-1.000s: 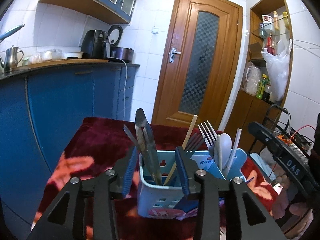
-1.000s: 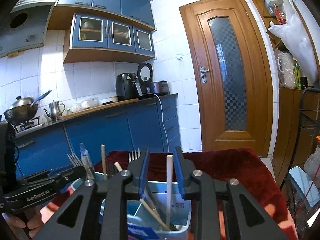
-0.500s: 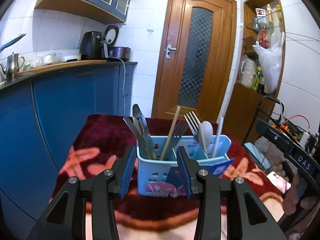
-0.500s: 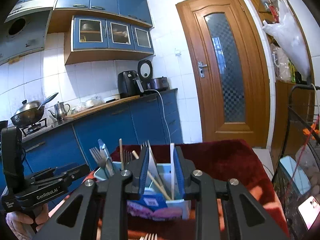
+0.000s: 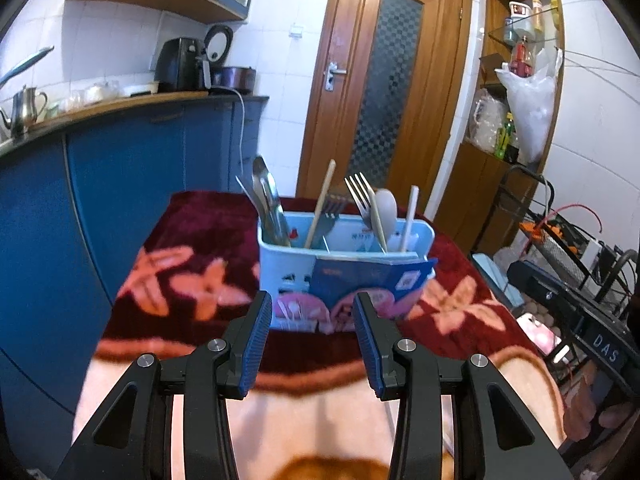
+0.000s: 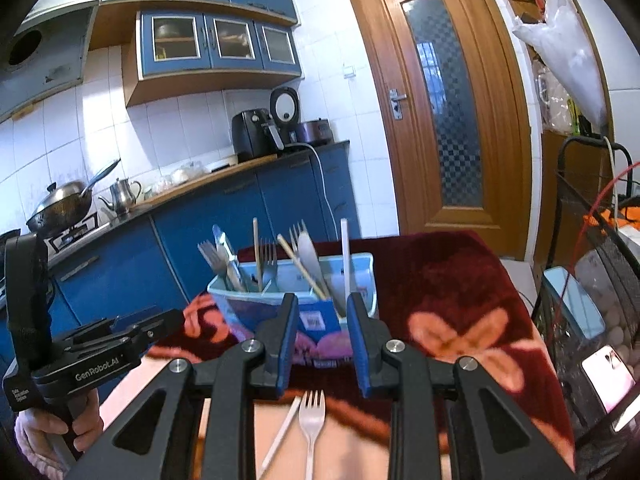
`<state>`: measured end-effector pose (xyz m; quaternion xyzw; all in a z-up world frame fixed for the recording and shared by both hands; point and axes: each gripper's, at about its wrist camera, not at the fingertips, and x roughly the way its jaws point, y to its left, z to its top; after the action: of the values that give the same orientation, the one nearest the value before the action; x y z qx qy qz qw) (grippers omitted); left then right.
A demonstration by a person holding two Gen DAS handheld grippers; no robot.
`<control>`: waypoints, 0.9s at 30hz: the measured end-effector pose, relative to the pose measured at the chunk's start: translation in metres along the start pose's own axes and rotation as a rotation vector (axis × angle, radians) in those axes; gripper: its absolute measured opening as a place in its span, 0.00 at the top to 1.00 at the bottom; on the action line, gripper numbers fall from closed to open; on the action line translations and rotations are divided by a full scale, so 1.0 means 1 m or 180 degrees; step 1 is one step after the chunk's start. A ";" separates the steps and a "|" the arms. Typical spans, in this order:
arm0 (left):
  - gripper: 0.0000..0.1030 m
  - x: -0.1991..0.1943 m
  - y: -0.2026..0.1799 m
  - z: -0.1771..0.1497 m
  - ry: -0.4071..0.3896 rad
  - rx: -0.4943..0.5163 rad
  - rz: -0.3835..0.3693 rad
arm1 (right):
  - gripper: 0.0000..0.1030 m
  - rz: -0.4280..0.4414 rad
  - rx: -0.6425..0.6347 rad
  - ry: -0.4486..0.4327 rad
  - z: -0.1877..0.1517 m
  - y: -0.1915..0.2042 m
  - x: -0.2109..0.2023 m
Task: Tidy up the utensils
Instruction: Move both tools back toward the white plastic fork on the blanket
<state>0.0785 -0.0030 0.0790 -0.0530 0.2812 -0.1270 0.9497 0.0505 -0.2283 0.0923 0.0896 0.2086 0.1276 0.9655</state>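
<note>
A light blue utensil caddy [image 5: 288, 276] stands upright on the red flowered cloth [image 5: 192, 240]; it holds forks, knives, wooden chopsticks, a spoon and a white chopstick. My left gripper [image 5: 312, 300] is open and empty, a short way in front of the caddy. In the right wrist view the caddy [image 6: 360, 272] sits just beyond my right gripper [image 6: 322, 300], whose jaws stand narrowly apart with nothing between them. On the cloth below it lie a silver fork [image 6: 312, 420] and a white chopstick [image 6: 280, 436]. The left gripper [image 6: 168, 318] shows at the left, held by a hand [image 6: 52, 428].
Blue kitchen cabinets [image 5: 100, 184] run along the left, with a wok [image 6: 60, 208] and a kettle [image 6: 124, 196] on the counter. A wooden door [image 5: 384, 92] is behind the table. A wire rack [image 6: 600, 264] and a phone [image 6: 608, 372] sit at the right edge.
Both grippers have drawn back from the caddy, which now looks smaller and farther off. The fork and white chopstick on the cloth have come into the right wrist view.
</note>
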 end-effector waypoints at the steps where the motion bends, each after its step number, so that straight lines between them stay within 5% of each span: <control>1: 0.58 0.000 -0.001 -0.003 0.0044 -0.0010 -0.0017 | 0.73 0.0000 -0.0001 0.0049 -0.004 0.000 -0.002; 27: 0.58 0.046 -0.043 -0.056 0.0830 0.0170 -0.0161 | 0.67 -0.0090 0.0328 0.0644 -0.069 -0.042 -0.006</control>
<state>0.0758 -0.0586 0.0162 -0.0178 0.3973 -0.1643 0.9027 0.0243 -0.2620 0.0233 0.1229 0.3126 0.1114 0.9353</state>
